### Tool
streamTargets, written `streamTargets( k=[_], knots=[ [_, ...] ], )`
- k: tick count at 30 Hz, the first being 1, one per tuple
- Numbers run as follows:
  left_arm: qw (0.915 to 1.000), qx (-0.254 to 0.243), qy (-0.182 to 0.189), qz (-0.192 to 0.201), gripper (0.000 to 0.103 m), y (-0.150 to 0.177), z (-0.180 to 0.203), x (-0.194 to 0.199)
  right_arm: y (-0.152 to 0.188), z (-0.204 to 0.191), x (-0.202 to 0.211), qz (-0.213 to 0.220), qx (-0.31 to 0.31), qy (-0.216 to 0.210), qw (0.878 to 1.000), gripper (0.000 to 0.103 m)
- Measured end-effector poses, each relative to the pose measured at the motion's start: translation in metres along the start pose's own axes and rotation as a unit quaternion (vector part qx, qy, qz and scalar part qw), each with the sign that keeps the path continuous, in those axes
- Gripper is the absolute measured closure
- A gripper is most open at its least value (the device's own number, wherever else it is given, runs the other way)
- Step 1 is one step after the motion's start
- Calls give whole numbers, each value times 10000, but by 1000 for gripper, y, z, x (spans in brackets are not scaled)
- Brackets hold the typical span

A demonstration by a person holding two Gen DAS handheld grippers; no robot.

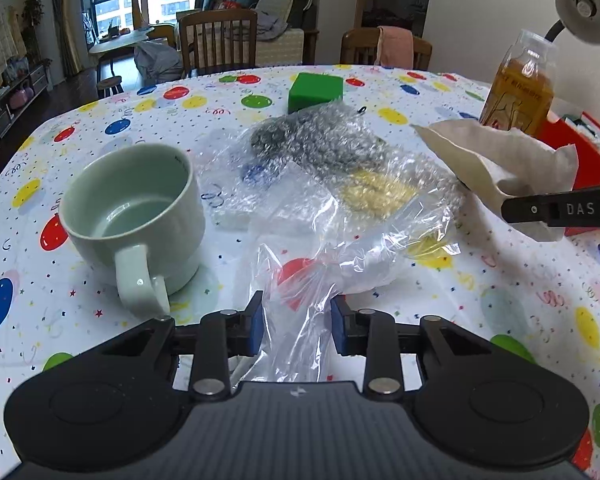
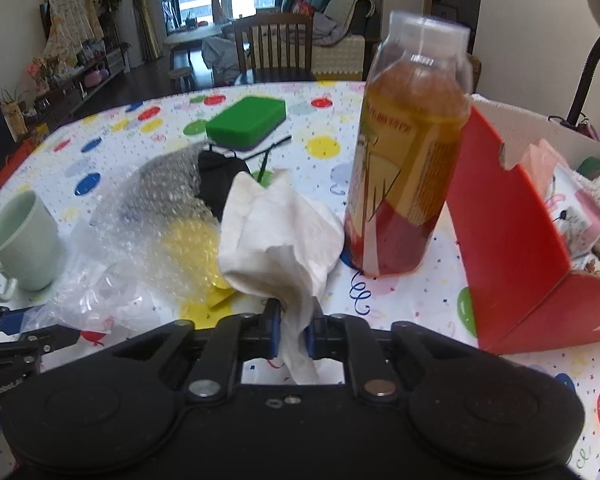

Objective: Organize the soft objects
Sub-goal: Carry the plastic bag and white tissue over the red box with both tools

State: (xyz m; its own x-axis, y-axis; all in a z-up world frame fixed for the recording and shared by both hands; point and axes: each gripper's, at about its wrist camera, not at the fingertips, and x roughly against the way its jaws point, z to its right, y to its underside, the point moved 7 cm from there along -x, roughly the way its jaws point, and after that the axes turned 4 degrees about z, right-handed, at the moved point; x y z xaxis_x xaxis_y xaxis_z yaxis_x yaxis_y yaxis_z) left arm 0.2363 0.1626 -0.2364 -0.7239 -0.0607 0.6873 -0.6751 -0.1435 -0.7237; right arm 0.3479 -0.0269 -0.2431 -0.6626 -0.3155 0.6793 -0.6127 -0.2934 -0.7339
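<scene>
Pinching a clear plastic bag nearest the camera, the left gripper is seen right of a pale green mug. A white cloth is clamped by the right gripper, left of a juice bottle. Farther off, a green sponge lies on the balloon tablecloth.

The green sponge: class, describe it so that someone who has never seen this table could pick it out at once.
Start at the table with the balloon-print cloth and look to its far side, towards the wooden chair. Beyond the crumpled bubble wrap lies the green sponge, flat on the cloth. It is the only solid bright-green block there, with a dark layer underneath.
</scene>
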Motion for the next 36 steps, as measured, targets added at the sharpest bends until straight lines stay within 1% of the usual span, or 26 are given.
streamTargets(
  k=[11,20,27,36],
  knots=[
    [9990,307,291,139,71,-21,14,32,-13,0,61,424,148,-156,9989,95],
    [9967,235,681,364,71,-48,44,69,-26,11,117,591,262,-156,9978,95],
    [9939,108,967,519,71,-71,75,93,-35,34,153,739,232,-77,9970,95],
    [9895,-31,1279,673,71,-103,117,114,-40,73,184,916,167,32,9957,95]
  ],
)
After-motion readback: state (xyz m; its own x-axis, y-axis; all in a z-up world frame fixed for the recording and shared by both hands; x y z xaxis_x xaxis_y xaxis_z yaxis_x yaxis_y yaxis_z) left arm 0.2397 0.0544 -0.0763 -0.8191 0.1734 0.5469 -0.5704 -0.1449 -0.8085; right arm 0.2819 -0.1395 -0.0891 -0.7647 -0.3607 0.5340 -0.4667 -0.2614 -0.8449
